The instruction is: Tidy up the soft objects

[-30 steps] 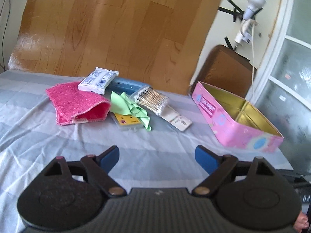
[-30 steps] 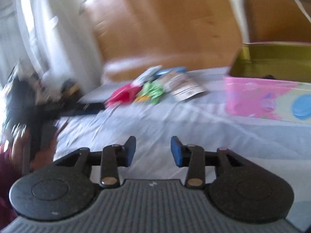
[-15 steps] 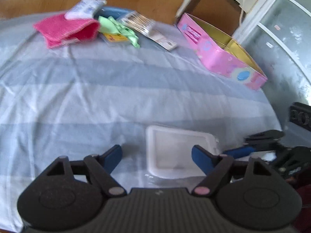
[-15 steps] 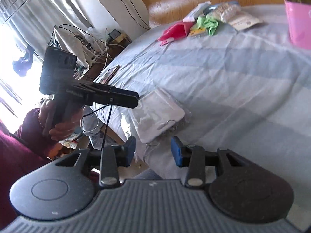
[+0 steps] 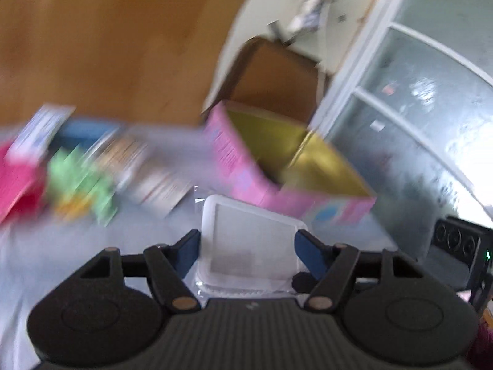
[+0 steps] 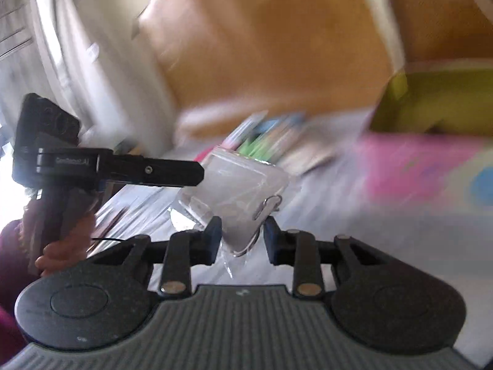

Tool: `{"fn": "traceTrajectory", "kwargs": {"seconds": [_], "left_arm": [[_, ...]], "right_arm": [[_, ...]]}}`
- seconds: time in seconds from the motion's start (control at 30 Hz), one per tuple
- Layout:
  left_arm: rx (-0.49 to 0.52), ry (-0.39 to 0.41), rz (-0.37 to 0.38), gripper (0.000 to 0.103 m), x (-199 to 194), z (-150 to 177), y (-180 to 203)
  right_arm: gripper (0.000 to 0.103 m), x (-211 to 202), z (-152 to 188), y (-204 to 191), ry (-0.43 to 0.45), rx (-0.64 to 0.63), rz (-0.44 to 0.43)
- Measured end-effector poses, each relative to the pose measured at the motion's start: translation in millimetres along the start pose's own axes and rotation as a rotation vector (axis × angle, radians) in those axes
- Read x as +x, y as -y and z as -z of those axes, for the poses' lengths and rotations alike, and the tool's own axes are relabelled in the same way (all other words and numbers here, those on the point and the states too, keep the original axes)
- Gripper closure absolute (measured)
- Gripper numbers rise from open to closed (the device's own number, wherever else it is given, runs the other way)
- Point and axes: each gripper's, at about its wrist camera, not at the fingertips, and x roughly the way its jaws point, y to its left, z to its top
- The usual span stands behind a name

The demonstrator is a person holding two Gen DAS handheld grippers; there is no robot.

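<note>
A flat white pack in a clear plastic bag (image 5: pixel 249 228) hangs in the air above the striped sheet. My left gripper (image 5: pixel 246 249) has the pack's width between its blue pads; its jaws are closing and both pads touch the pack's edges. My right gripper (image 6: pixel 242 237) has a lower corner of the same pack (image 6: pixel 237 182) between its pads, jaws closing on it. One finger of the left gripper (image 6: pixel 172 169) reaches the pack from the left in the right wrist view. Both views are blurred.
An open pink tin (image 5: pixel 243 166) with a gold inside stands just beyond the pack. Left of it lie a pink cloth (image 5: pixel 15 178), a green cloth (image 5: pixel 80 178), a cotton swab pack (image 5: pixel 129 157) and a tissue pack (image 5: pixel 40 129). A person's hand (image 6: pixel 61 246) grips the left handle.
Half a second ago the white pack lay on the sheet by the near edge. Both grippers have narrowed around it and lifted it, and both views have swung up toward the pink tin.
</note>
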Motion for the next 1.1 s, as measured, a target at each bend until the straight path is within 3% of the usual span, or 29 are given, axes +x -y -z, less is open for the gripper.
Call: {"fn": "traceTrajectory", "kwargs": {"seconds": [0.1, 0.2, 0.37, 0.43, 0.57, 0.67, 0.77, 0.93, 1.03, 1.1], "left_arm": [[0.053, 0.048, 0.052, 0.036, 51, -38, 27], [0.056, 0.040, 0.090, 0.036, 97, -57, 46], [0.041, -0.028, 0.064, 0.035, 169, -57, 58], [0.030, -0.055, 0.029, 0.035, 178, -49, 56], [0.046, 0.024, 0.019, 0.035, 138, -35, 43], [0.047, 0.112, -0.010, 0.032, 82, -21, 18], [0.021, 0.178, -0.109, 0.031, 29, 4, -21], [-0.193, 0.207, -0.278, 0.031, -30, 51, -106], [-0.271, 0.236, -0.338, 0.032, -50, 68, -136], [-0.272, 0.265, -0.355, 0.032, -55, 75, -144]], "right_arm": [[0.070, -24, -24, 27, 0.110, -0.021, 0.131], [0.070, -41, -44, 65, 0.178, 0.006, 0.253], [0.065, -45, -54, 119, 0.206, 0.071, 0.401], [0.058, -39, -55, 123, 0.213, 0.072, 0.502], [0.057, -50, -53, 131, 0.296, 0.114, 0.629], [0.057, -61, -46, 112, 0.390, 0.122, 0.566], [0.057, -42, -46, 71, 0.387, -0.005, 0.476], [0.057, 45, -57, 16, 0.188, -0.153, 0.250], [0.053, 110, -71, 8, 0.091, -0.148, 0.195], [0.045, 150, -81, 16, 0.036, -0.099, 0.189]]}}
